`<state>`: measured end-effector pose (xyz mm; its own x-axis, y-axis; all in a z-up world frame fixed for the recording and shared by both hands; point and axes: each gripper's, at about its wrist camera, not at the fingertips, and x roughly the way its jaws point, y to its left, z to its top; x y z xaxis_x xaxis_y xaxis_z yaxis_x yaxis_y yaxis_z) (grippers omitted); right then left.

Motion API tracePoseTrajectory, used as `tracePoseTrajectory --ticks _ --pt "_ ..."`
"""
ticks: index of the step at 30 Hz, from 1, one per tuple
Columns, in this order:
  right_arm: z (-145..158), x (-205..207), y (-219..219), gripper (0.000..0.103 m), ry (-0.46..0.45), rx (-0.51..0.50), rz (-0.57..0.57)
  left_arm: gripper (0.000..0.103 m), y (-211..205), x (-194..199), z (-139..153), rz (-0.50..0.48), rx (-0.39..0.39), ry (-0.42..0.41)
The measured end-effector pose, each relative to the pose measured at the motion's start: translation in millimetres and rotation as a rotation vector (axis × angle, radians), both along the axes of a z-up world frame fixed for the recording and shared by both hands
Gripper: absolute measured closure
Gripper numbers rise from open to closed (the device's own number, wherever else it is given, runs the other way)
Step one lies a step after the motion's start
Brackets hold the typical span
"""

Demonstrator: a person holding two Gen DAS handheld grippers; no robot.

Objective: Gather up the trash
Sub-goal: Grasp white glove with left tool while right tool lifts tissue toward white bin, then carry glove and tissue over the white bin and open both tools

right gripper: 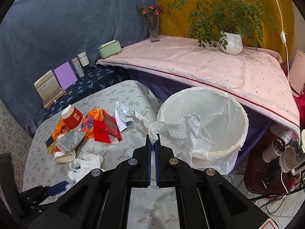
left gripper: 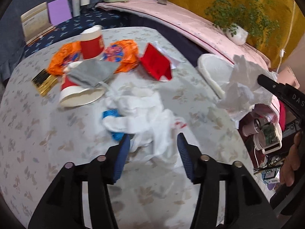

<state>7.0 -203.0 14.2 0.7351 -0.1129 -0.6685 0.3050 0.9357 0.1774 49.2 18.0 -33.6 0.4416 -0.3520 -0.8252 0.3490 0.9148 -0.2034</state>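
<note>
Floral-clothed worktop (left gripper: pixel 57 143) held litter: cups, wrappers, a white bag (left gripper: pixel 150 118) at frame centre. Left tongs (left gripper: pixel 153 143) gaped, holding nothing, over that bag. Right tongs (right gripper: pixel 153 139) pinched a tissue (right gripper: pixel 171 129) beside the bin (right gripper: pixel 242 118) (centre right); best carried fully over the rim before letting go.

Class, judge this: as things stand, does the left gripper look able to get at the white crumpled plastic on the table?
Probably yes. The left gripper is open, and the white crumpled plastic lies right ahead of its fingertips on the table, with nothing between them.
</note>
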Motion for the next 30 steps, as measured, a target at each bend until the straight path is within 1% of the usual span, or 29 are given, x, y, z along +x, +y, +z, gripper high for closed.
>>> tracePoseTrajectory --ticks 4,7,10,12,15,21,24,26,28,30 --pt "-0.2 2.1 7.9 0.1 0.0 0.001 0.018 0.043 23.8 9.3 -0.6 0.098 -0.001 0.001" --pt "0.8 3.7 14.9 0.1 0.0 -0.004 0.033 0.043 27.8 23.1 -5.9 0.127 -0.005 0.023" --pt "1.7 4.4 19.9 0.1 0.0 -0.01 0.04 0.044 21.7 33.6 -14.3 0.118 -0.006 0.052" --pt "2.4 4.4 21.8 0.1 0.002 -0.02 0.041 0.046 17.2 36.1 -18.9 0.109 0.012 0.056" --pt "3.9 3.5 23.4 0.1 0.003 -0.035 0.038 0.045 19.8 33.9 -19.4 0.108 -0.004 0.064" --pt "-0.1 2.8 22.4 0.1 0.015 -0.028 0.03 0.045 19.4 14.4 -20.7 0.078 0.024 0.049" --pt "-0.3 1.7 22.3 0.1 0.018 -0.03 0.028 0.046 15.0 4.4 -19.8 0.051 0.005 0.062" --pt "-0.2 0.1 21.7 0.1 0.018 -0.031 0.026 0.046 7.0 -3.4 -16.4 0.018 0.0 0.05" --pt "0.3 -1.6 20.7 0.1 0.017 -0.029 0.023 0.049 -1.7 -8.8 -14.0 -0.012 -0.003 0.036" --pt "1.4 -3.6 20.0 0.1 0.016 -0.03 0.02 0.059 -13.0 -11.3 -15.6 -0.054 -0.005 0.045"
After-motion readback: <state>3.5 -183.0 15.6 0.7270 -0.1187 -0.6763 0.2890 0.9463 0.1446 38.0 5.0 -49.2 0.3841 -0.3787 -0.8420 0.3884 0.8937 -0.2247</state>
